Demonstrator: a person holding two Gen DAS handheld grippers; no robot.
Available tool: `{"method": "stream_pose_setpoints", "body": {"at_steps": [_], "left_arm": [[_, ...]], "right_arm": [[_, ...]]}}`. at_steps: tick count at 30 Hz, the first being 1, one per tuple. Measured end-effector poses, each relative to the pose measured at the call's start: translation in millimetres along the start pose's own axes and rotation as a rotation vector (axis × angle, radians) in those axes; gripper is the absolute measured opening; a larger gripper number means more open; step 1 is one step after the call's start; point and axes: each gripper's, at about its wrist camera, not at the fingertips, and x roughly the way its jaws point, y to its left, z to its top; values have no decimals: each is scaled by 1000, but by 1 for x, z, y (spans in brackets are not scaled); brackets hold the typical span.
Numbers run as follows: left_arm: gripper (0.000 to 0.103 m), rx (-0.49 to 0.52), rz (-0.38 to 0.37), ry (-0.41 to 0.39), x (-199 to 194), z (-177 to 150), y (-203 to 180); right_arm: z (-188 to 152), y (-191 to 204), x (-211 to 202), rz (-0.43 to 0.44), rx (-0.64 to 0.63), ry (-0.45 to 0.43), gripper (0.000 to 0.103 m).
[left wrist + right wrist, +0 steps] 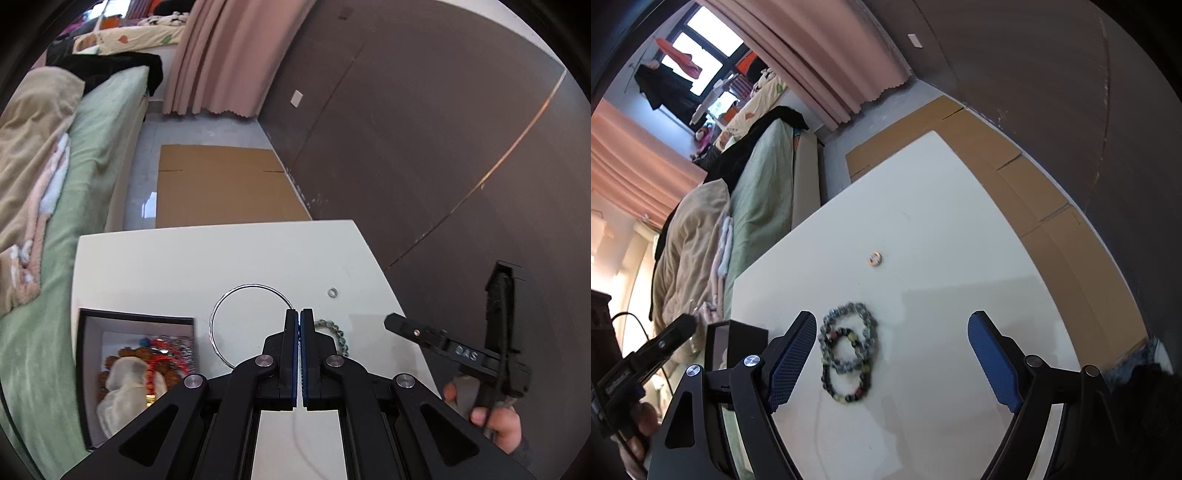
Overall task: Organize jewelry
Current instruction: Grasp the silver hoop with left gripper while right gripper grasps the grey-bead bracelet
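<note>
My left gripper (pixel 299 314) is shut on a thin silver bangle (pixel 236 295), pinching its rim at the right side above the white table (pixel 221 258). A black jewelry box (pixel 136 354) with bead bracelets and a pale pouch inside sits at the left. Grey bead bracelets (pixel 336 330) lie just right of the left fingers. In the right wrist view my right gripper (pixel 892 343) is open, with two bead bracelets (pixel 849 347) lying on the table between its fingers. A small ring (pixel 875 257) lies farther out; it also shows in the left wrist view (pixel 333 292).
A bed with a green sheet (pixel 85 166) and beige blanket runs along the table's left side. Flat cardboard (pixel 221 184) lies on the floor beyond the table. A dark wall (pixel 443 129) stands to the right. The right gripper's body (pixel 461 354) hovers at the table's right edge.
</note>
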Motion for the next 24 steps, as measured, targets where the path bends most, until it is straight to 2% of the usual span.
{"method": "stream_pose_setpoints", "body": {"at_steps": [6, 10, 15, 18, 21, 24], "left_arm": [[0, -71, -15, -15, -10, 2, 34], [0, -95, -51, -4, -8, 4, 46], [0, -82, -72, 9, -2, 7, 43], [0, -99, -75, 22, 1, 6, 46], [0, -116, -66, 31, 4, 4, 50], [0, -127, -60, 24, 0, 4, 51]], "right_arm": [[13, 24, 32, -24, -64, 68, 65], [8, 34, 49, -96, -105, 123, 64], [-1, 29, 35, -72, -103, 116, 64], [-7, 18, 39, -101, -78, 155, 63], [-7, 16, 43, -123, -83, 162, 52], [-8, 22, 47, -153, -135, 173, 33]]}}
